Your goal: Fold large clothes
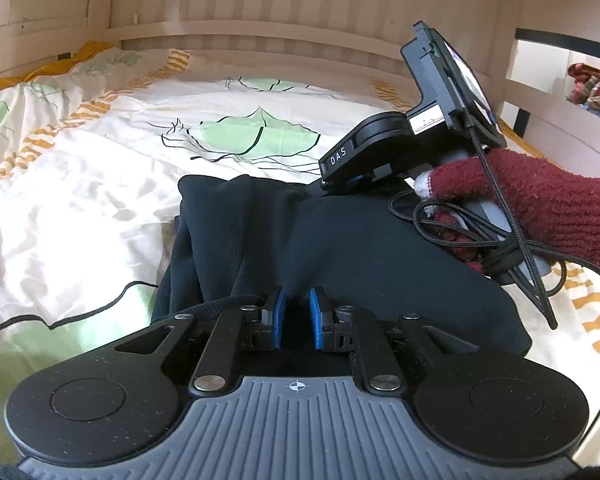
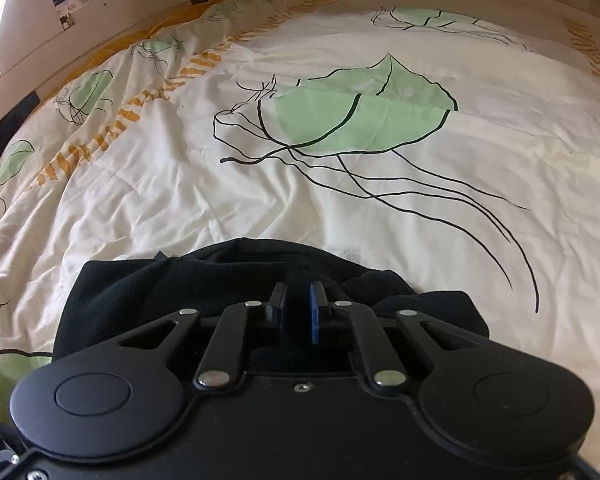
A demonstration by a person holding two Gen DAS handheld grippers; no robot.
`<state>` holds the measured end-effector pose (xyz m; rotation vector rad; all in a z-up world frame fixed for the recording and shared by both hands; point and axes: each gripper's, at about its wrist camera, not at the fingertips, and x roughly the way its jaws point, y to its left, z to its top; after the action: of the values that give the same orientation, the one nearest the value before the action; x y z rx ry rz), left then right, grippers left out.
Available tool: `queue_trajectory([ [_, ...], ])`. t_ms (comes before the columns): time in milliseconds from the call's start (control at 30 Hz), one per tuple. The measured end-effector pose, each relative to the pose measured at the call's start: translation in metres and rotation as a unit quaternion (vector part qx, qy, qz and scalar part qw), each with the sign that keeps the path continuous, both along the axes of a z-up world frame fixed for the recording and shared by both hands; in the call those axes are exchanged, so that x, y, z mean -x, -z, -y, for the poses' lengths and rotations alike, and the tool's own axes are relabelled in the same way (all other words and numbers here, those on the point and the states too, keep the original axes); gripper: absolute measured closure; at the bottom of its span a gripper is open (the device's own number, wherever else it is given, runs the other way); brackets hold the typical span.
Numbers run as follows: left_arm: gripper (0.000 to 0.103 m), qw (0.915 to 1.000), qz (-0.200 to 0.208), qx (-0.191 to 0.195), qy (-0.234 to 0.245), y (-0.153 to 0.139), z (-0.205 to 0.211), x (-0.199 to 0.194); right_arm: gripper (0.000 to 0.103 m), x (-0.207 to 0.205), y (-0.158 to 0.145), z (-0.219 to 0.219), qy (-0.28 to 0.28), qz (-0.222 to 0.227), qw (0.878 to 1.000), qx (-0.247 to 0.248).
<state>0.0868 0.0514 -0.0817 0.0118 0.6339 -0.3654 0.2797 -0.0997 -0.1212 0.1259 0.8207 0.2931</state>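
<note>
Right gripper [image 2: 298,308] fingers pinch dark garment [image 2: 148,296] on jellyfish-print duvet [image 2: 340,168].

Garment [image 1: 340,240]: plain black. Duvet cover [image 2: 260,184]: cream, printed with pale green leaves outlined in black and orange dashed stripes. Glove [image 1: 540,204]: dark red knit, white fingertip; gripper pads [image 1: 315,316]: blue.

The left gripper [image 1: 297,300] points forward, its blue pads [image 1: 315,312] narrowly parted with dark cloth between them; the right gripper [image 2: 298,304] likewise. A red-gloved right hand [image 1: 540,208] grasps its handle.
</note>
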Motion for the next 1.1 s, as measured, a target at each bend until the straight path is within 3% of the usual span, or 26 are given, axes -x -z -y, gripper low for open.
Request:
queue_trajectory([
  [167, 0.079, 0.9999, 0.000, 0.015, 0.005, -0.004, -0.001, -0.001, 0.081, 0.006, -0.005, 0.008, -0.006, 0.026, 0.999, -0.030],
  [267, 0.068, 0.9996, -0.002, 0.025, 0.009, -0.007, -0.001, -0.002, 0.059, 0.014, -0.012, 0.009, -0.016, 0.053, 0.998, -0.040],
  [333, 0.047, 0.9996, 0.005, 0.027, 0.010, -0.012, 0.000, -0.001, 0.041, 0.023, -0.020, 0.008, -0.021, 0.079, 0.996, -0.040],
  [433, 0.023, 0.9992, 0.023, 0.033, 0.003, -0.023, -0.002, 0.001, 0.023, 0.038, -0.034, 0.008, -0.013, 0.115, 0.992, -0.040],
  [633, 0.004, 0.9977, 0.057, 0.030, -0.023, -0.047, -0.008, 0.005, 0.000, 0.067, -0.058, 0.026, 0.056, 0.147, 0.986, -0.060],
  [833, 0.000, 0.9960, 0.075, 0.021, -0.044, -0.067, -0.007, 0.010, 0.000, 0.098, -0.071, 0.041, 0.103, 0.152, 0.982, -0.055],
  [1100, 0.000, 0.9974, 0.062, 0.005, -0.036, -0.081, 0.000, 0.011, 0.000, 0.141, -0.070, 0.048, 0.153, 0.144, 0.977, -0.045],
])
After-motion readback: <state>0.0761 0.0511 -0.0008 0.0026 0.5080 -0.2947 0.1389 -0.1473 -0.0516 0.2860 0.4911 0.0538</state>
